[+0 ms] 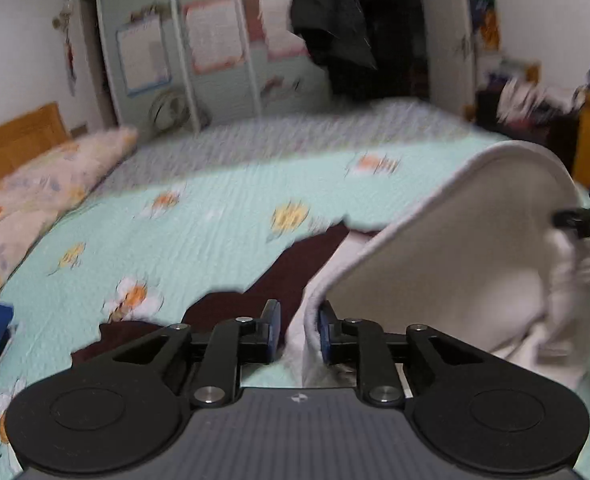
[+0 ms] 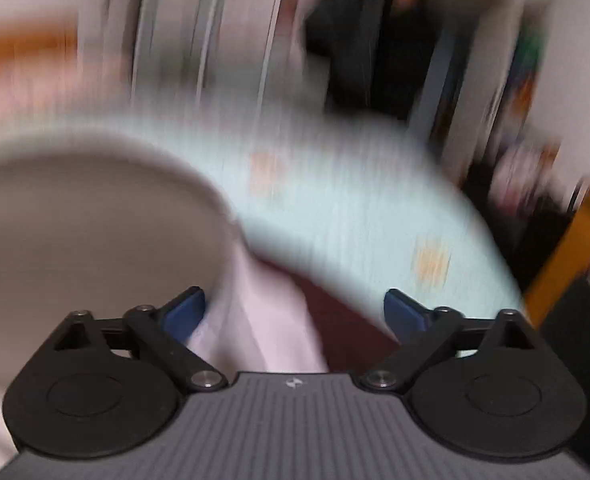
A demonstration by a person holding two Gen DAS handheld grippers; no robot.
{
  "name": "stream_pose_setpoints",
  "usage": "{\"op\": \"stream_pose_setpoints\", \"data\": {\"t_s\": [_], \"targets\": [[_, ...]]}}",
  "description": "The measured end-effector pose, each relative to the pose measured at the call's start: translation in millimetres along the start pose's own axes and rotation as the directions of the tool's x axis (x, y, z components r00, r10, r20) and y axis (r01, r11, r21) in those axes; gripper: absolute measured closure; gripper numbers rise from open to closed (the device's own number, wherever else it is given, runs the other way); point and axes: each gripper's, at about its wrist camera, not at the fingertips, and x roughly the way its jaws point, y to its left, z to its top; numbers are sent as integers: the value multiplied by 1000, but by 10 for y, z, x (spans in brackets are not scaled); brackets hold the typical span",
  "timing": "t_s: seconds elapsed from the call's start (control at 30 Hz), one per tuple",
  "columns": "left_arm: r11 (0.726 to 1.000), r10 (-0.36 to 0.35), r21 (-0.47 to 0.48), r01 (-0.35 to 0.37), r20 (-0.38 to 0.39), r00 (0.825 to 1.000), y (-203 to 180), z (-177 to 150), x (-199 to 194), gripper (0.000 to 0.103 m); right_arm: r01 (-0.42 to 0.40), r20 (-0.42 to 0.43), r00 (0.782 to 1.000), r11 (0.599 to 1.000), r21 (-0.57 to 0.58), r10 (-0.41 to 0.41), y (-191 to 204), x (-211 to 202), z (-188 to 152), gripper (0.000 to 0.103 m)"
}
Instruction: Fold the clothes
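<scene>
while the left gripper (image 1: 299, 330) pinches an edge of the pale garment (image 1: 475, 240) with its jaws nearly closed, the right gripper (image 2: 295, 312) gapes wide, holding nothing. the cloth arches up over the maroon piece (image 1: 291, 268) on the green quilt (image 1: 199, 216). it looks mid-fold; next i'd judge the raised edge needs laying flat.

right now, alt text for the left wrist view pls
The left tool pinches the edge of a pale garment that arches up over a mint floral bedspread, with a dark maroon cloth lying beneath. A wardrobe stands blurred beyond.
</scene>
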Motion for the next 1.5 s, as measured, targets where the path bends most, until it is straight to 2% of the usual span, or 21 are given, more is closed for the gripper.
{"op": "stream_pose_setpoints", "data": {"t_s": [0.03,0.17,0.3,0.4,0.47,0.6,0.63,0.7,0.73,0.8,0.83,0.87,0.9,0.97,1.0,1.03,1.1,1.13,1.23,1.43,1.5], "targets": [[1000,-9,-21,9,-24,1000,32,-35,70,81,-29,-28,999,999,42,31,-58,-9,-67,42],[996,-47,-76,42,-63,997,99,-220,194,81,-130,-123,979,967,217,160,-291,-54,-342,37],[994,-67,-95,59,-77,995,73,-307,213,81,-144,-48,985,937,319,168,-445,-449,-828,36],[992,-81,-108,71,-87,993,52,-370,227,81,-156,-112,975,953,259,190,-351,-450,-1038,35],[993,-75,-97,66,-92,993,51,-409,260,80,-124,-155,976,974,187,154,-255,-349,-1092,35],[994,-64,-89,56,-99,993,22,-430,233,79,-122,-133,982,985,120,138,-127,-23,-1047,34],[995,-63,-89,54,-100,993,20,-431,227,79,-135,-153,976,983,120,153,-108,42,-1020,37],[995,-58,-89,49,-101,993,12,-418,196,77,-182,-201,957,973,142,209,-107,169,-952,82],[995,-56,-91,48,-96,994,24,-412,183,78,-190,-216,950,967,171,225,-105,163,-938,100],[994,-54,-104,45,-77,996,76,-395,140,79,-199,-211,945,953,228,248,-125,72,-922,99],[993,-52,-112,45,-67,996,105,-386,115,80,-213,-190,942,929,301,278,-194,-22,-935,100],[991,-52,-124,45,-54,997,154,-374,68,81,-237,-148,936,883,406,319,-311,-174,-940,100],[989,-57,-140,52,-34,998,214,-364,2,81,-262,-100,929,823,503,357,-429,-329,-947,100],[983,-70,-169,69,-2,998,336,-364,-132,81,-332,27,908,678,656,419,-682,-728,-988,100],[980,-76,-181,77,13,997,393,-367,-194,81,-349,68,909,658,667,412,-757,-930,-1001,100],[980,-81,-179,82,17,997,421,-387,-223,81,-337,74,920,676,656,386,-791,-1079,-1017,100],[982,-83,-171,80,-6,997,428,-447,-200,81,-254,-10,947,764,592,322,-786,-1234,-1078,100],[982,-81,-173,76,-24,996,423,-498,-174,81,-218,-57,951,787,578,305,-771,-1239,-1132,100],[984,-91,-162,79,-71,993,383,-684,-136,79,-172,-140,933,753,635,331,-714,-1244,-1396,100],[996,-79,-62,69,-167,983,268,-1098,-90,76,-49,-260,929,782,621,265,-574,-1340,-1860,99],[995,-78,-70,67,-171,982,287,-1193,-112,73,-23,-277,926,768,640,258,-618,-1340,-1957,99]]}}
